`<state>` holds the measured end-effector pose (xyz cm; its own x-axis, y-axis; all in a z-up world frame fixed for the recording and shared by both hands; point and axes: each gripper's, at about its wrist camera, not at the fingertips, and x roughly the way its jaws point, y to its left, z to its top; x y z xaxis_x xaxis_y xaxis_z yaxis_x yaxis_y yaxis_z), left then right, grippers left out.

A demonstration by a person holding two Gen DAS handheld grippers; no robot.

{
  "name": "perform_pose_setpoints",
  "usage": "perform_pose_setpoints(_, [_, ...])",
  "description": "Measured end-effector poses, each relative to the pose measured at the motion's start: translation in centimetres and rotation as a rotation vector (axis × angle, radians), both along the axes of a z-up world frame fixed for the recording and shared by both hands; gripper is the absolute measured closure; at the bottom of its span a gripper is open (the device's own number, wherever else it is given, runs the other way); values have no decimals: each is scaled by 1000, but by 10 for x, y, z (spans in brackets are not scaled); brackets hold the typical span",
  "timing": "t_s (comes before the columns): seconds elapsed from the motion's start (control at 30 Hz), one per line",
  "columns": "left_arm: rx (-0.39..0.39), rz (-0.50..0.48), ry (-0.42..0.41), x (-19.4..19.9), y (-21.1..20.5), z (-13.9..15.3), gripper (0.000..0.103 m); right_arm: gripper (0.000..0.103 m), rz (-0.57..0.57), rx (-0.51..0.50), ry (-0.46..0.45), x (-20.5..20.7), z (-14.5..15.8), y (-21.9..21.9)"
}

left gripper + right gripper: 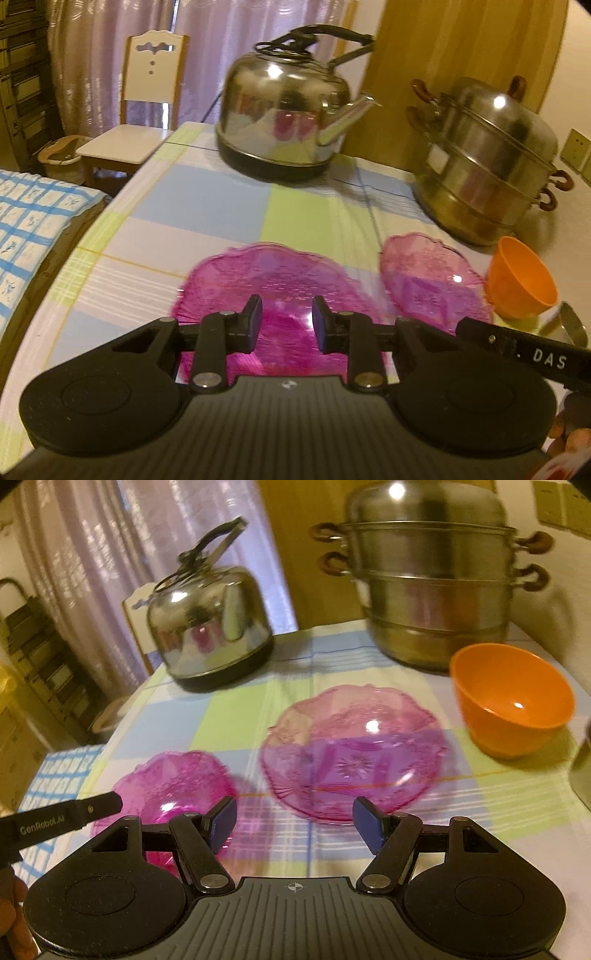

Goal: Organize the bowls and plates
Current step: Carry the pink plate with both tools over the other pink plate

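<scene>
Left wrist view: the left gripper (284, 323) is held with jaws apart and empty over the near rim of the magenta plate (266, 273), which lies flat on the checked tablecloth (207, 206); the paler pink plate (424, 273) and the orange bowl (521, 280) lie to its right. Right wrist view: the right gripper (293, 821) is spread wide, holding nothing, just short of the pink plate (354, 749). The thin rim is best taken squarely, with one pad slid beneath it, before stacking is attempted.
</scene>
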<state>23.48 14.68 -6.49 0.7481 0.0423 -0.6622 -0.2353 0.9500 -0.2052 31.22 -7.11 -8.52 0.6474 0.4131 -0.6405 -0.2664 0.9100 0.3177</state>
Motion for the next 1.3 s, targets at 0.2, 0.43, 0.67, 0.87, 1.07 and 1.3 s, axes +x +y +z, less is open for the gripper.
perform_pose_setpoints(0.2, [-21, -53, 2, 1, -25, 2, 76, 34, -75, -14, 6, 3, 3, -27])
perform_pose_setpoints(0.43, [-17, -127, 18, 0, -55, 0, 74, 34, -148, -53, 67, 0, -2, -56])
perform_pose_setpoints(0.67, [-10, -174, 29, 2, -73, -2, 73, 34, -175, -76, 85, -8, -4, -69])
perform_pose_setpoints(0.87, [-12, -180, 31, 5, -77, -2, 73, 34, -182, -74, 89, -7, -4, -72])
perform_pose_setpoints(1.07, [1, -181, 22, 18, -78, -1, 72, 34, -182, -60, 99, -4, -5, -73])
perform_pose_setpoints(1.3, [19, -208, 14, 51, -82, -1, 69, 34, -185, -42, 82, 9, -3, -74])
